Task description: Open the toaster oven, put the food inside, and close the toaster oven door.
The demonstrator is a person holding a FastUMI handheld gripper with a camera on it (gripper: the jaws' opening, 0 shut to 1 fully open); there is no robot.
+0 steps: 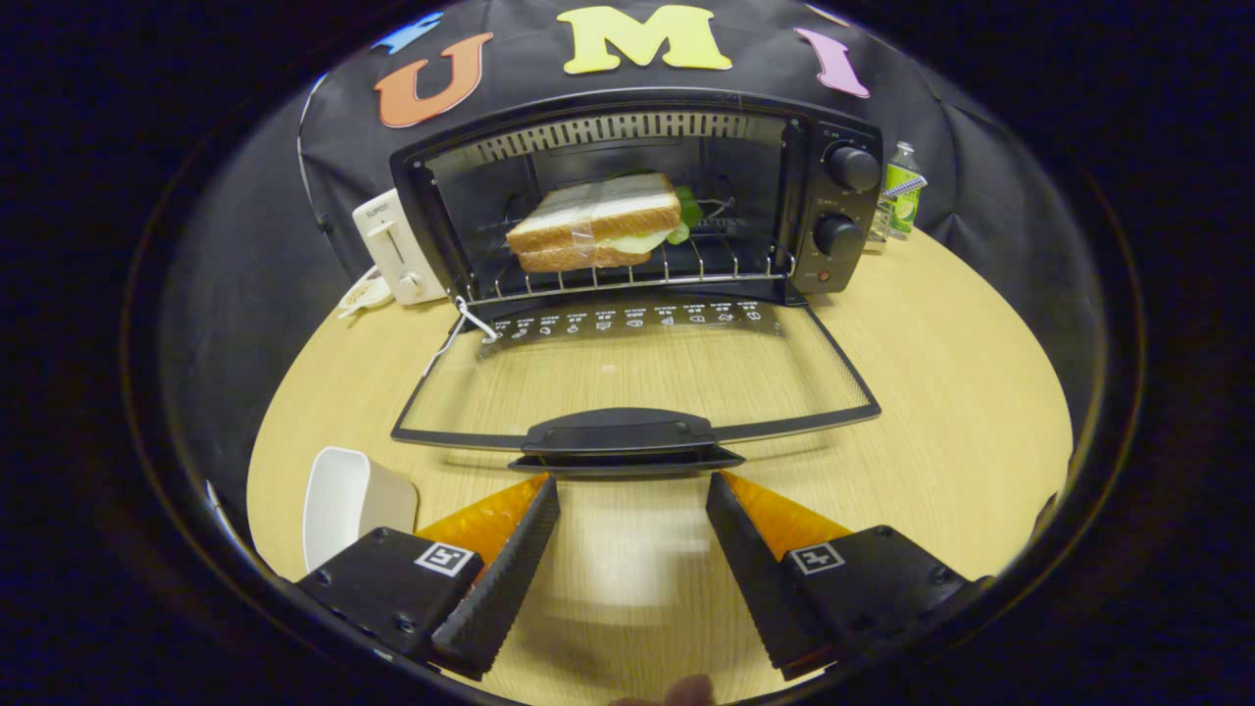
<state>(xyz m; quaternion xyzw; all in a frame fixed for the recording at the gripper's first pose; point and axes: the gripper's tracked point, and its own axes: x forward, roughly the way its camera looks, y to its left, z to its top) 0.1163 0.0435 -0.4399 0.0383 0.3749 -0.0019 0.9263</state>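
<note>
Tabletop: gripper (632, 485) agape before oven door (627, 378)

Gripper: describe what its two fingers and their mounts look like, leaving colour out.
The gripper has two wedge-shaped fingers tapering to points, with ridged, sawtooth inner faces. Each sits on a blocky mount with visible screws, carrying a small square black-and-white marker tag. No cables are visible.
</note>
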